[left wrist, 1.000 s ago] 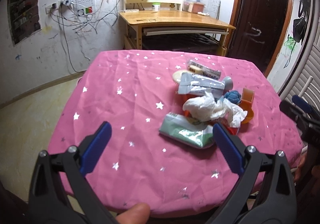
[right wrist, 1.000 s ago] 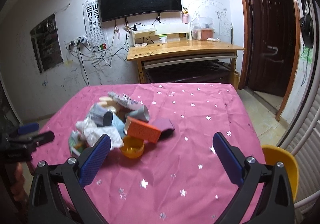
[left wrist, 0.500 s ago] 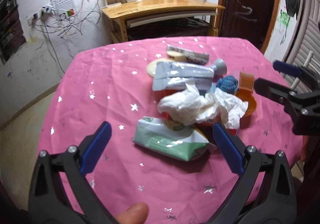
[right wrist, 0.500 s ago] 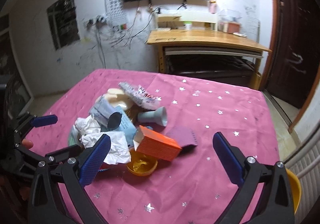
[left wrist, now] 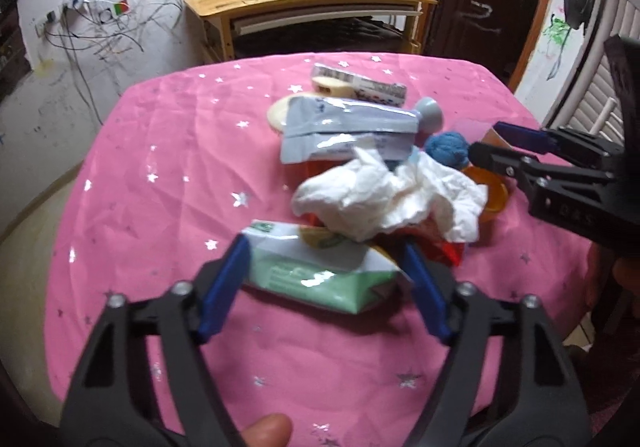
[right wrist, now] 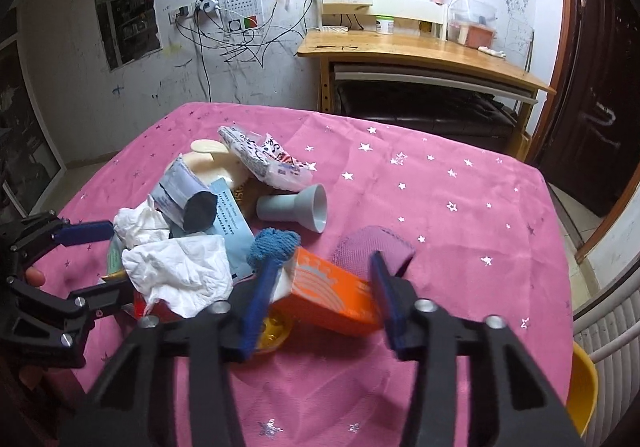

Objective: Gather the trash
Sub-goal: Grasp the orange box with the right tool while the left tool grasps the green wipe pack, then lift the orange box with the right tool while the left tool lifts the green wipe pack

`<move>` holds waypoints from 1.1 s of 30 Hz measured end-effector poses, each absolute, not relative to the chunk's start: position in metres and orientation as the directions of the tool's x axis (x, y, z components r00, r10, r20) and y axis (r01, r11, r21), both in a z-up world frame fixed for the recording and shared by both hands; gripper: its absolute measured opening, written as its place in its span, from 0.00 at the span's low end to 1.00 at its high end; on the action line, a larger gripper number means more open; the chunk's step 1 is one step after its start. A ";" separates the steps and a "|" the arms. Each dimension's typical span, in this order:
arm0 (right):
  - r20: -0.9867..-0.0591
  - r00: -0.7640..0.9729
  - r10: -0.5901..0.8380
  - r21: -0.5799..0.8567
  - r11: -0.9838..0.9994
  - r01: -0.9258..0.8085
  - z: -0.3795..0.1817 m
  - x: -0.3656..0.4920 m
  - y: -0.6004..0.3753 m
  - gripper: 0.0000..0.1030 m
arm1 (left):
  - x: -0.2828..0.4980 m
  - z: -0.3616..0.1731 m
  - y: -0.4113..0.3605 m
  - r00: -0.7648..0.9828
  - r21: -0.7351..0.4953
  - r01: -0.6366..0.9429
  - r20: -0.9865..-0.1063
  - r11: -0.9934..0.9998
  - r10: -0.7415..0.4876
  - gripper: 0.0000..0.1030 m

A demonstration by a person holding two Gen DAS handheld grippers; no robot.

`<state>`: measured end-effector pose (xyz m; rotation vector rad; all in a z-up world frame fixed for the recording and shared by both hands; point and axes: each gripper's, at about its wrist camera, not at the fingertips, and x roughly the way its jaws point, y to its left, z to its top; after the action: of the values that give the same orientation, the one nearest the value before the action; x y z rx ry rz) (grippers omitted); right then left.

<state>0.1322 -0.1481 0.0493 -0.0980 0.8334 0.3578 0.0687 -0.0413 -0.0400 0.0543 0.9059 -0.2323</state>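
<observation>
A heap of trash lies on the pink star-print tablecloth [left wrist: 160,183]. My left gripper [left wrist: 326,255] has its blue fingers around a green wipes pack [left wrist: 320,267], partly closed, seemingly touching its ends. Crumpled white tissue [left wrist: 384,195] lies just behind the pack. My right gripper [right wrist: 320,267] has its fingers around an orange carton [right wrist: 332,295], partly closed. Firm grip is unclear for both. Each gripper shows in the other's view, the right [left wrist: 516,149] and the left [right wrist: 92,263].
The heap also holds a grey pouch [left wrist: 348,127], a blue yarn ball [right wrist: 276,243], a grey funnel [right wrist: 296,209], a printed wrapper [right wrist: 264,159], an orange bowl [left wrist: 490,191] and a purple cloth [right wrist: 372,247]. A wooden desk [right wrist: 420,51] stands behind. A yellow chair [right wrist: 582,379] stands at right.
Both grippers moved forward and down to the heap and narrowed. The left now straddles the green pack, the right straddles the orange carton.
</observation>
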 end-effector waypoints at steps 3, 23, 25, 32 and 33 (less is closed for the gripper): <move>-0.718 0.631 0.294 0.079 0.935 -0.347 0.054 0.130 -0.155 0.29 | 0.065 -0.040 -0.045 0.582 -0.074 0.253 -0.785 0.965 -0.213 0.42; -0.624 0.704 0.340 0.204 0.940 -0.273 0.082 0.114 -0.206 0.20 | 0.034 -0.009 -0.043 0.648 -0.029 0.268 -0.734 0.963 -0.203 0.15; -0.615 0.709 0.344 0.215 0.939 -0.269 0.084 0.112 -0.210 0.20 | 0.033 -0.003 -0.040 0.666 -0.017 0.252 -0.723 0.968 -0.186 0.14; -0.584 0.739 0.336 0.240 0.941 -0.239 0.092 0.104 -0.228 0.20 | 0.033 0.027 -0.039 0.722 0.010 0.241 -0.670 0.970 -0.173 0.11; -0.580 0.744 0.332 0.245 0.942 -0.230 0.092 0.103 -0.232 0.20 | 0.033 0.029 -0.039 0.726 0.015 0.241 -0.666 0.970 -0.171 0.07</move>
<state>0.1034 -0.2321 0.0921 0.1614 0.6642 0.3093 0.0333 -0.0390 0.0288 0.1029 0.7235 -0.2275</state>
